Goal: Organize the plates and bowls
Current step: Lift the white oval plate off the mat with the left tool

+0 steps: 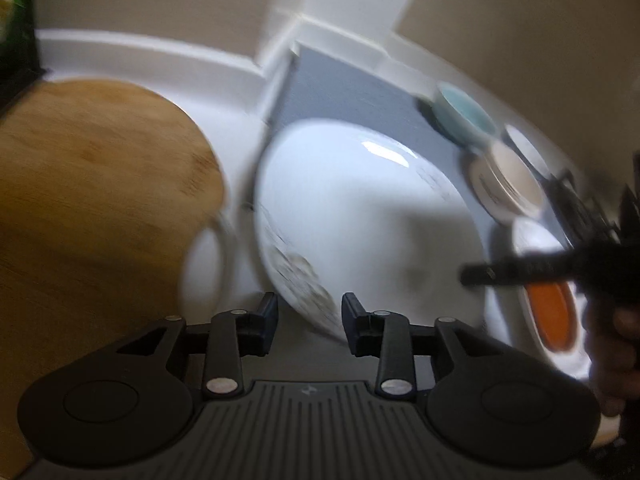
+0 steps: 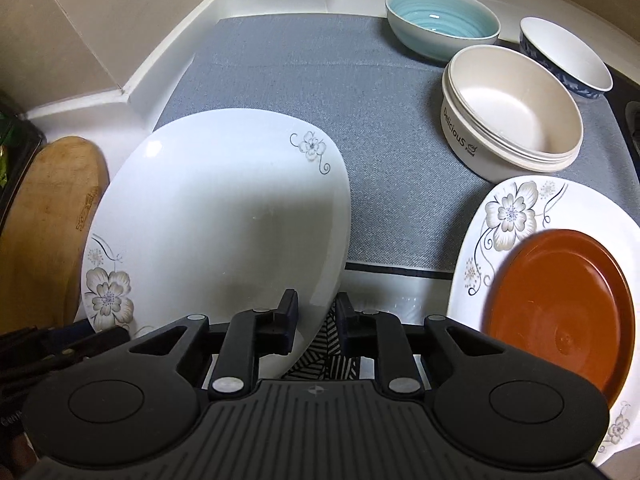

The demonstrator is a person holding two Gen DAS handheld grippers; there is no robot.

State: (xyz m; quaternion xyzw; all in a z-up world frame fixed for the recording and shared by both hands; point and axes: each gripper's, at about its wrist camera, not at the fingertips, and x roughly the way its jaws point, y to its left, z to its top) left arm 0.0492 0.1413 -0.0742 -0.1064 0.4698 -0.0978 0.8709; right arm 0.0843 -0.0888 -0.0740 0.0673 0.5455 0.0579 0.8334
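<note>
Your right gripper [image 2: 316,316] had its jaws closed on the near rim of the large white floral plate [image 2: 216,216], one pad above the rim and one below. The plate was tilted, its far edge over the grey mat [image 2: 320,80] and its left edge near the wooden cutting board [image 2: 44,220].

Your left gripper [image 1: 309,318] sat with its jaws partly open and nothing between them; the near edge of the same floral plate [image 1: 360,220] lay just beyond the tips (this view was badly motion-blurred, so I could not tell whether a pad touched the rim). In that view the cutting board [image 1: 92,200] filled the left side, and your right gripper [image 1: 520,272] entered from the right edge.

On the mat to the right you had a second floral plate [image 2: 516,208] lying flat, with an orange-brown plate [image 2: 560,316] resting on it toward its near side. Behind them stood a stack of cream bowls [image 2: 516,112] printed "Delicious" on the side, apart from the plates. Further back were a light blue ribbed bowl [image 2: 440,24] and a white bowl with a dark blue patterned outside [image 2: 568,56], the latter at the mat's right edge. All three bowl groups stood upright. The white worktop [image 2: 400,300] showed as a strip between the mat's dark border and the gripper.
</note>
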